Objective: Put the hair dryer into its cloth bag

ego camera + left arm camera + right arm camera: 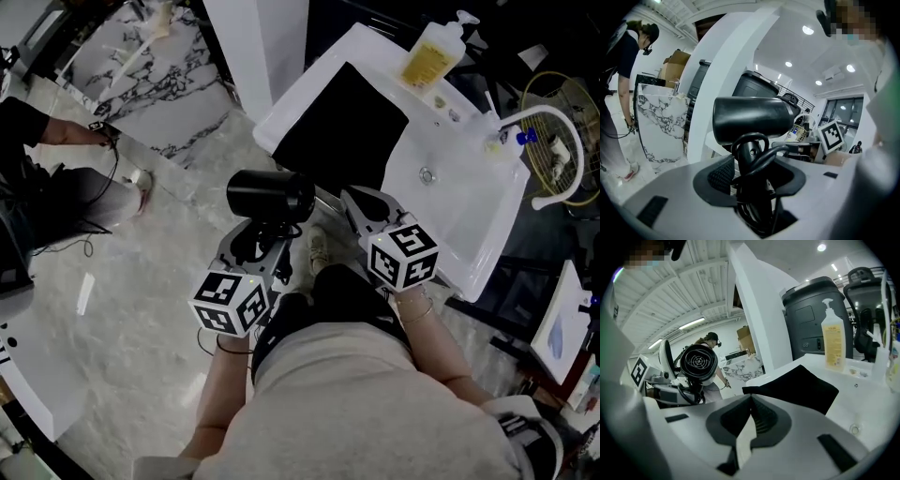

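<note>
Black hair dryer (270,195) sits clamped by its handle in the left gripper (255,242); right gripper (360,201) clenched, empty. Looped cord (761,154) could snag on the cloth bag (342,122) ahead.

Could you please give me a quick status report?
Left tongs shut on hair dryer. Right tongs shut, empty. Bag flat on sink top, dryer not yet in. Nothing on the bag.

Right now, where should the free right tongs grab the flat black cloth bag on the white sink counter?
Probably the near edge of the flat black cloth bag, approached low from the person's side by the right tongs, shut now, so open first. It lies flat on the white sink counter; only an edge offers a pinch. Mouth end: can't tell.
</note>
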`<control>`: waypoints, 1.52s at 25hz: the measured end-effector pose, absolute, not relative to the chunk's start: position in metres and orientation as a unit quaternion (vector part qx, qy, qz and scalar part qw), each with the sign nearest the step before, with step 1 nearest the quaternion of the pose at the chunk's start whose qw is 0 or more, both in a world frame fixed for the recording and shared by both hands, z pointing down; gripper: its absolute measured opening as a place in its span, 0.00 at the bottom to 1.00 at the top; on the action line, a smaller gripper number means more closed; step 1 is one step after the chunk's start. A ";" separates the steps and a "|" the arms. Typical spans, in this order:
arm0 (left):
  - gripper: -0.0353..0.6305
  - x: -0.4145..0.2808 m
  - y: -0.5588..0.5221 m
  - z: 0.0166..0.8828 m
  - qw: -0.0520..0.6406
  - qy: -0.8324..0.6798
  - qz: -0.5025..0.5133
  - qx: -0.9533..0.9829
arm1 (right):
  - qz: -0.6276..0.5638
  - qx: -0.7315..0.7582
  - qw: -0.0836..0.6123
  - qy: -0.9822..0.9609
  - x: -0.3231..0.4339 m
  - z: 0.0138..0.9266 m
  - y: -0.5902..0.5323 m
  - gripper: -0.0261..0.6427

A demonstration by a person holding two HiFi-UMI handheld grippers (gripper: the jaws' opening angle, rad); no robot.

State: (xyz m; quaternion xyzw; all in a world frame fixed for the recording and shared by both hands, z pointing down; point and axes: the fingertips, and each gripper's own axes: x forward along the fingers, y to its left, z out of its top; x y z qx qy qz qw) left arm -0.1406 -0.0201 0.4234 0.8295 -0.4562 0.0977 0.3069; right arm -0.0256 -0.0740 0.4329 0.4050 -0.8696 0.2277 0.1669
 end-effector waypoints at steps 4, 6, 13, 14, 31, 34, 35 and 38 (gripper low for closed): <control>0.35 -0.142 -0.034 0.429 0.323 -0.463 0.095 0.820 | 0.218 0.374 0.204 -0.878 -0.029 0.444 -0.095 0.04; 0.35 -0.144 -0.039 0.433 0.327 -0.468 0.096 0.815 | 0.221 0.358 0.221 -0.880 -0.031 0.451 -0.103 0.18; 0.35 -0.151 -0.049 0.446 0.327 -0.473 0.126 0.809 | 0.245 0.304 0.277 -0.878 -0.035 0.479 -0.118 0.28; 0.35 -0.151 -0.050 0.447 0.325 -0.472 0.132 0.809 | 0.245 0.296 0.286 -0.878 -0.036 0.482 -0.119 0.30; 0.35 -0.141 -0.056 0.459 0.286 -0.447 0.190 0.826 | 0.235 0.291 0.309 -0.875 -0.026 0.495 -0.141 0.05; 0.35 -0.137 -0.058 0.457 0.277 -0.438 0.198 0.832 | 0.250 0.302 0.282 -0.876 -0.024 0.487 -0.150 0.05; 0.35 -0.134 -0.059 0.457 0.275 -0.431 0.201 0.835 | 0.251 0.305 0.277 -0.876 -0.022 0.484 -0.152 0.05; 0.35 -0.126 -0.057 0.465 0.275 -0.412 0.220 0.840 | 0.257 0.307 0.264 -0.878 -0.021 0.478 -0.157 0.05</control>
